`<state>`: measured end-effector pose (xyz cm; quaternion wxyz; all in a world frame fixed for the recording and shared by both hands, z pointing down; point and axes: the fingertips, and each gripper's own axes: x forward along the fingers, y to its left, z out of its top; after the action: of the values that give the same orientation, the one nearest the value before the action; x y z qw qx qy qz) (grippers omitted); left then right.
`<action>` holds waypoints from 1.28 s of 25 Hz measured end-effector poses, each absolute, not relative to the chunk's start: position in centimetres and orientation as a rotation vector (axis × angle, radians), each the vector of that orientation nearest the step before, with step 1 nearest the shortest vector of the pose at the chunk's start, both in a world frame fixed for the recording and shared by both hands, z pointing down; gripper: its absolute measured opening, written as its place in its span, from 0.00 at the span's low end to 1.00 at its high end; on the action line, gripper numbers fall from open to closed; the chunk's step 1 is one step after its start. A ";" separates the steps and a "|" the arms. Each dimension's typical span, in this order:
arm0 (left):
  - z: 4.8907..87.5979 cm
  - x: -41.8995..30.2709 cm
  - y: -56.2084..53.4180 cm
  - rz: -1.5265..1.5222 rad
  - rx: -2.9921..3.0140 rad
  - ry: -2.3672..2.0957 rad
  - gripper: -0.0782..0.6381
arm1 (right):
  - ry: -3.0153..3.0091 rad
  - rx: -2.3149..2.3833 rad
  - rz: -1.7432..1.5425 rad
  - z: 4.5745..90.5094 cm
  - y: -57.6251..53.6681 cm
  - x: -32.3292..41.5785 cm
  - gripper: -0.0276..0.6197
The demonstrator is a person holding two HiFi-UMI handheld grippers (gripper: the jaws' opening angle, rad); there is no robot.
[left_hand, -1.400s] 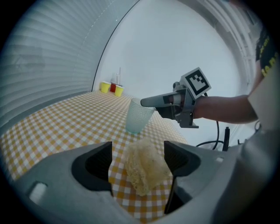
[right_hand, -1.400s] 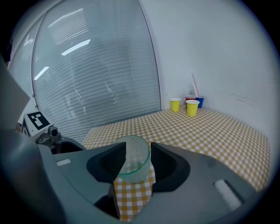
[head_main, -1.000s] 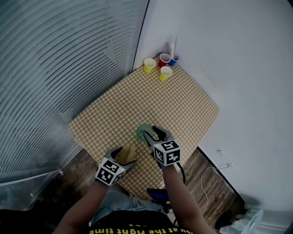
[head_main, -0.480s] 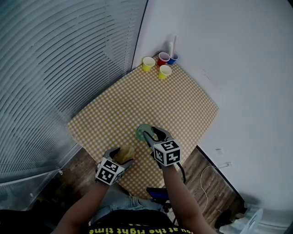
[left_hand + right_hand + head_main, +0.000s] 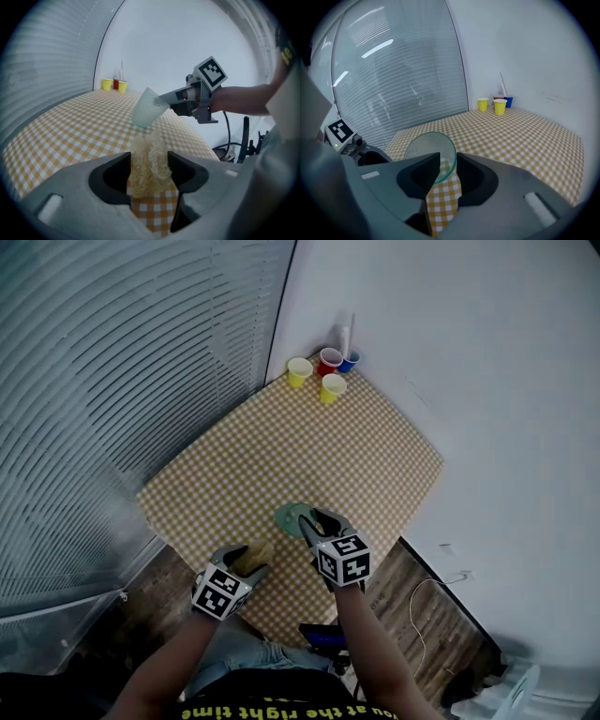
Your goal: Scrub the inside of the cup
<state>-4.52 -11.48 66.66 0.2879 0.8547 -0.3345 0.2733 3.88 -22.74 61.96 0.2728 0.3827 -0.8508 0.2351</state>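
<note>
Two hand-held grippers are working over the six o'clock end of a table (image 5: 366, 456) draped in a yellow checked cloth. Off at nine o'clock, slatted blinds (image 5: 112, 381) are covering the whole side of the room.

At about seven o'clock, the left gripper (image 5: 246, 561) is pointing down at the cloth. Its jaws have just been closing and are now pinching a pale, fibrous scrubber (image 5: 147, 161), which is filling the gap between them and sticking out past the tips.

Just at two o'clock from the scrubber, the translucent green cup (image 5: 291, 517) is hanging tilted over the cloth, with its base pointing down toward the scrubber and its mouth facing the right gripper (image 5: 314, 524). That gripper's jaws have also just been closing, and they are now clamping the cup's wall at the rim, one jaw inside the mouth and one outside. The scrubber and the cup are sitting close but apart, and the scrubber is not inside the cup.

Far off at the table's twelve o'clock corner, four small cups are standing together: a yellow one (image 5: 299, 371), a red one (image 5: 329, 360), a blue one (image 5: 349, 360) and a second yellow one (image 5: 332, 387). At three o'clock, a plain white wall (image 5: 487, 381) is running alongside the table.
</note>
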 end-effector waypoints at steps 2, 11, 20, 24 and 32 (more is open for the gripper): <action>66.5 -4.6 -11.4 0.734 2.292 -0.896 0.44 | -2.276 1.036 0.652 62.5 -22.2 4.4 0.21; 65.9 -4.8 -11.4 0.731 2.329 -0.928 0.31 | -2.255 1.053 0.674 63.5 -21.3 5.6 0.09; 65.1 -4.9 -11.0 0.745 2.387 -0.934 0.25 | -2.284 1.074 0.715 62.8 -21.2 6.2 0.08; 63.5 -5.1 -11.7 0.693 2.413 -0.965 0.24 | -2.326 1.100 0.736 61.8 -21.5 6.5 0.08; 57.6 -5.7 -13.6 0.564 2.491 -1.053 0.24 | -2.478 1.143 0.796 58.4 -21.9 6.5 0.08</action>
<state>-5.71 -13.61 57.60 0.1882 0.8855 -0.3744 0.2006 6.53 -21.93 58.40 0.1487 0.3976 -0.8620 0.2770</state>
